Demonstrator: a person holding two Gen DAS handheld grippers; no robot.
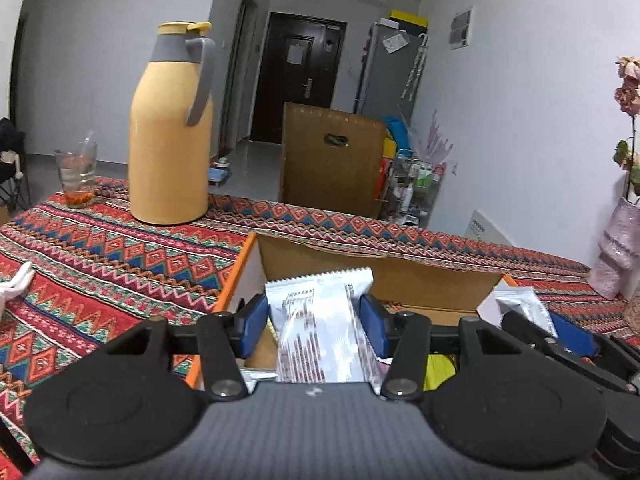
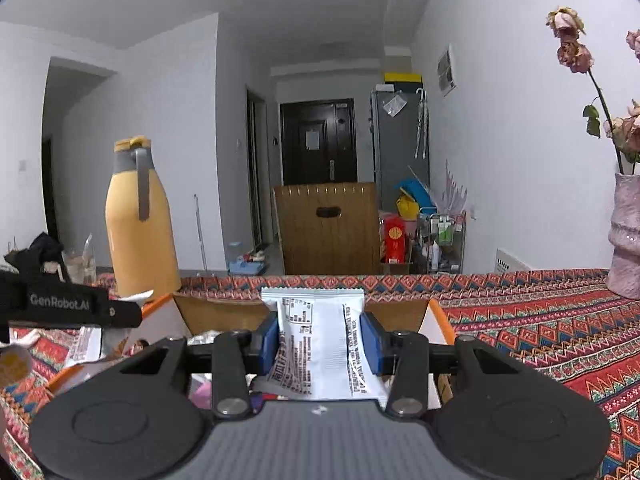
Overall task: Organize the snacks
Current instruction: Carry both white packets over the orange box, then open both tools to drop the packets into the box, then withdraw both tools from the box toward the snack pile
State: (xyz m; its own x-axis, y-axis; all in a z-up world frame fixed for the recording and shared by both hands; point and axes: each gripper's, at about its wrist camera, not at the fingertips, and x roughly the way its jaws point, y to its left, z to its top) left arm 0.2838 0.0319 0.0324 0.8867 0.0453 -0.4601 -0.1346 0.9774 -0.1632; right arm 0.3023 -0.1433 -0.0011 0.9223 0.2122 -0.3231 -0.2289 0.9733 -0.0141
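In the left wrist view my left gripper (image 1: 316, 318) is shut on a white snack packet (image 1: 320, 292) with brown print, its blue pads (image 1: 256, 320) pressing both sides. It hangs over an open cardboard box (image 1: 240, 268) with orange edges, where other wrappers lie. My right gripper (image 2: 320, 340) is shut on a second white packet (image 2: 316, 308) above the same box (image 2: 440, 320). The right gripper (image 1: 560, 340) and its packet (image 1: 524, 304) show at the right edge of the left wrist view. The left gripper's black body (image 2: 72, 308) shows at the left of the right wrist view.
A patterned red cloth (image 1: 100, 264) covers the table. A tall yellow thermos (image 1: 170, 140) and a glass (image 1: 76, 176) stand at the far left, and a pink vase (image 1: 618, 256) with flowers at the right. A wooden chair back (image 1: 332, 160) rises behind the table.
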